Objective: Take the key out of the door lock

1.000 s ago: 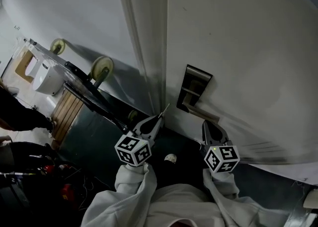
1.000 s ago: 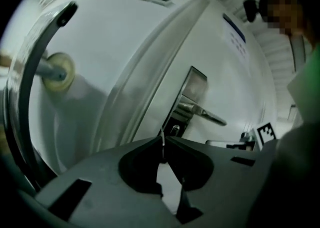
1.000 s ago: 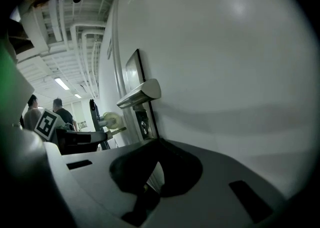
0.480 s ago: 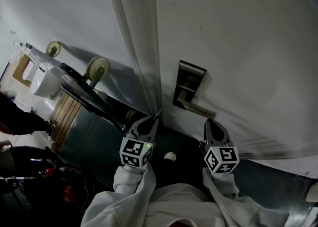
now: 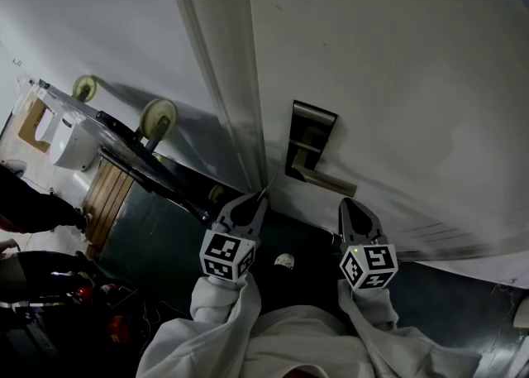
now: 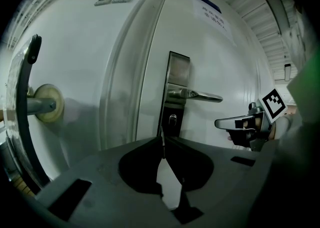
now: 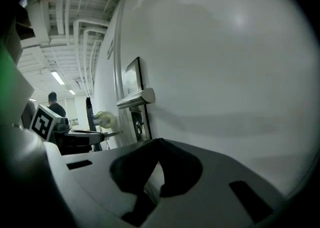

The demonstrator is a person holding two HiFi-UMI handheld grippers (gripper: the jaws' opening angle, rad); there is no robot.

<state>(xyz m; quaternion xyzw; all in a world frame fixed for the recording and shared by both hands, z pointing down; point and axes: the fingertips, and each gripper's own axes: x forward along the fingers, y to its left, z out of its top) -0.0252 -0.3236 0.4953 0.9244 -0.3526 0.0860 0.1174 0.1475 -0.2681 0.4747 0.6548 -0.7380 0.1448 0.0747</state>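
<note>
**Key held clear of lock**

The left gripper (image 5: 261,198) is clenched on the key (image 6: 163,147). The key's blade points at the lock (image 6: 172,119) below the handle (image 6: 197,95) and does not touch it. The right gripper (image 7: 157,141) is closed and empty. The door (image 5: 397,78) is white and the floor (image 5: 157,240) is dark.

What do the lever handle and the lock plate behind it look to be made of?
Lever handle: apparently metal, satin silver, with a soft highlight running along it. Lock plate: probably the same metal but glossier, its upper part reflecting its surroundings like a dull mirror. The exact alloy can't be told.
</note>
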